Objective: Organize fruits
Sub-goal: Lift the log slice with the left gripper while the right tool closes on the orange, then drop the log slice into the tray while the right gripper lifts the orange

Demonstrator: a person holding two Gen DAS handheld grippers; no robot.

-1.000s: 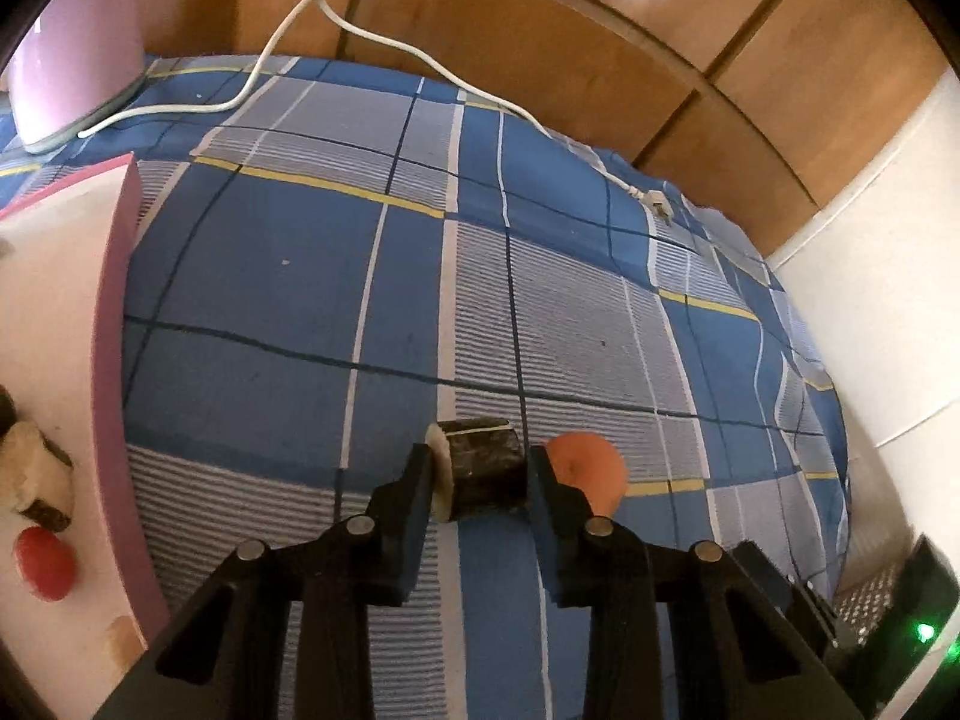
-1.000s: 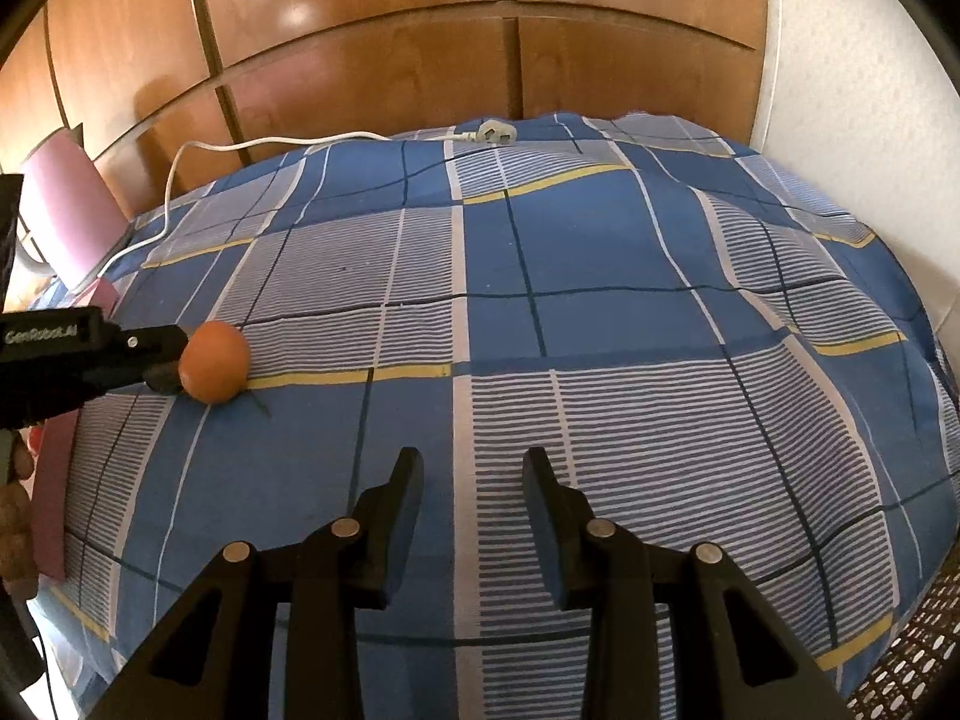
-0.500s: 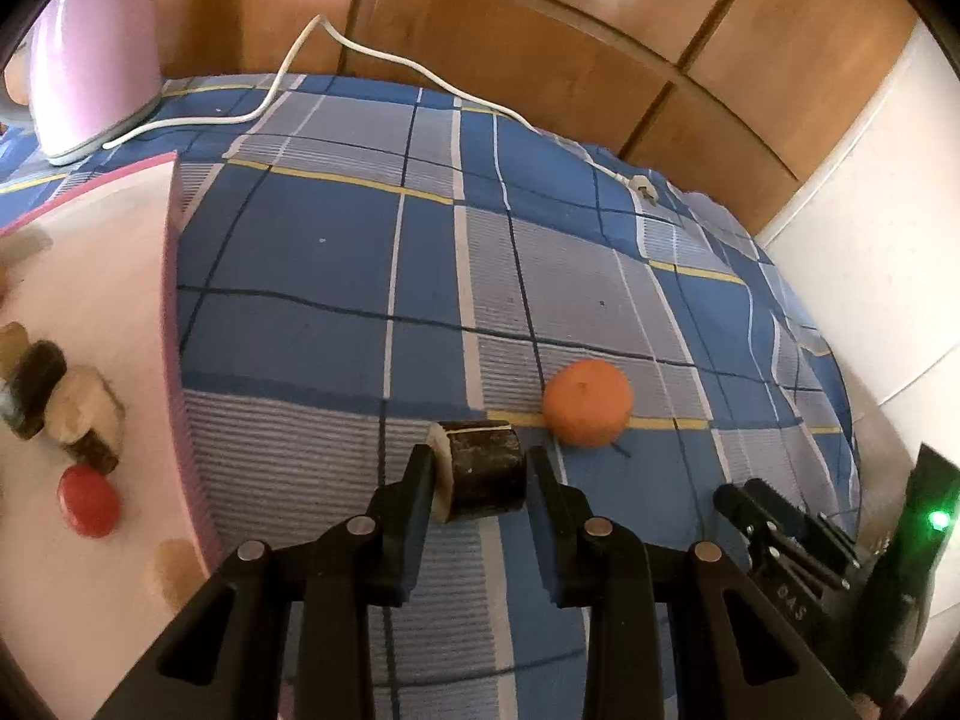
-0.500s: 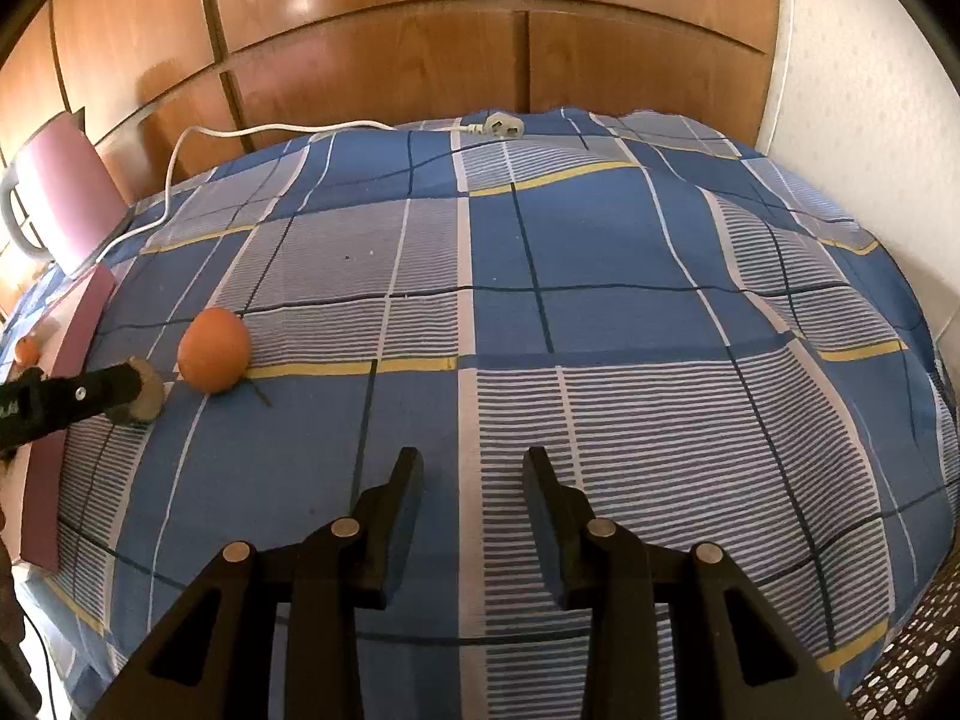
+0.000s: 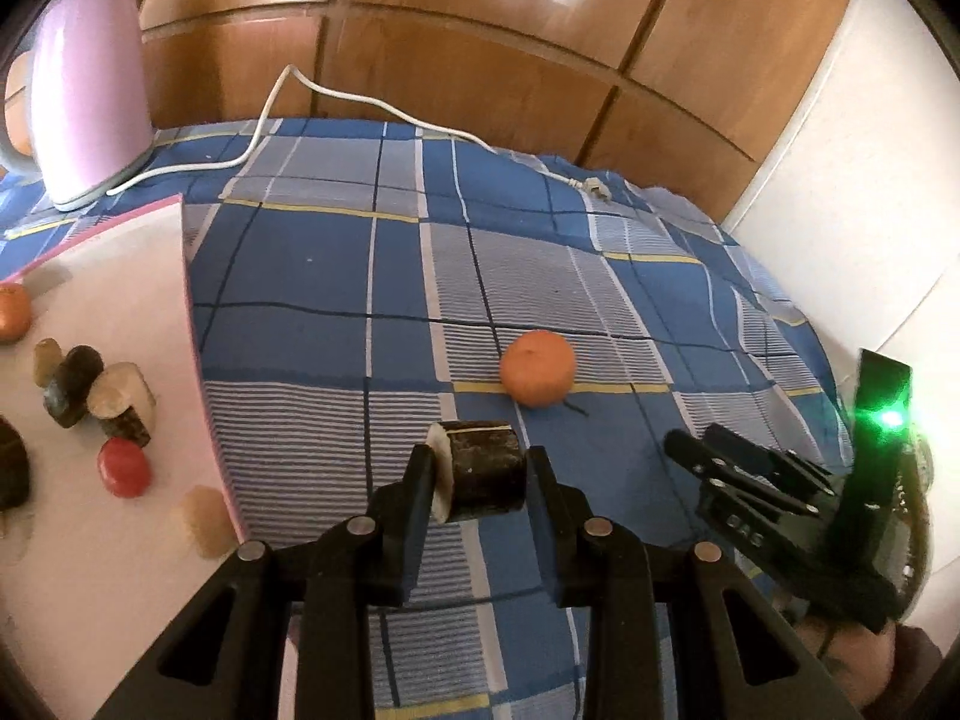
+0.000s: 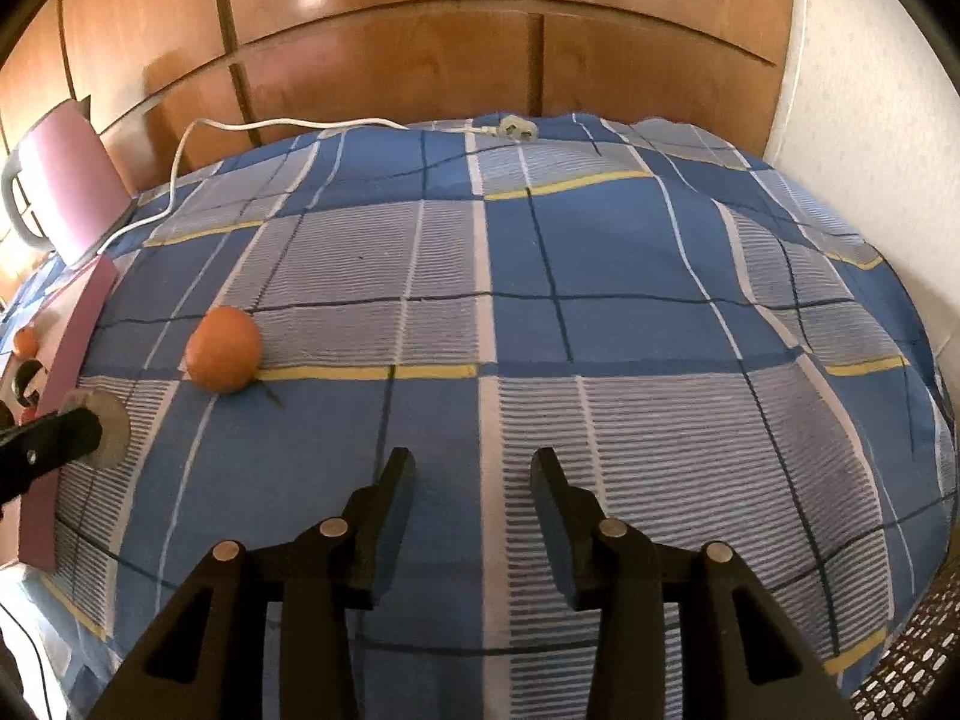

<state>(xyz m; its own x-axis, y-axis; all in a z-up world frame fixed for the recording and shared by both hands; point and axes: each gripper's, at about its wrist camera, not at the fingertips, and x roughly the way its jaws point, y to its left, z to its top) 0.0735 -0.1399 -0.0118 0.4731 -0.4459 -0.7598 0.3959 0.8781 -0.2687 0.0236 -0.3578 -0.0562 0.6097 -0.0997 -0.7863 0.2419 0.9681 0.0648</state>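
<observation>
Clamping a short dark-skinned cylinder with a pale cut face (image 5: 477,468), the left hand-held gripper (image 5: 477,480) sits nearest in its own view, both pads pressed on the piece above the checked bedspread (image 5: 312,276). The right hand-held gripper (image 6: 474,480) has its jaws apart with nothing between them; they have just been opening wider. It also shows at the right edge of the left view, with a green light lit on its body.

One orange (image 5: 538,367) lies alone on the bedspread, just beyond the held piece and apart from it, on a yellow stripe.

To the left sits a white tray with a pink rim (image 5: 192,324). On it, counted from near to far: one pale rounded piece (image 5: 204,519), one small red fruit (image 5: 123,468), a cluster of about three short cylinders, dark and pale (image 5: 90,396), and one small orange fruit (image 5: 12,312) at the far left edge. A dark piece is cut off by the left edge of the view.

Farther back, one pink electric kettle (image 5: 84,90) stands on the bedspread beyond the tray. One white cord (image 5: 360,102) runs from its base along the far edge to a plug (image 6: 516,129). Wooden panels (image 5: 480,30) close the far side.
</observation>
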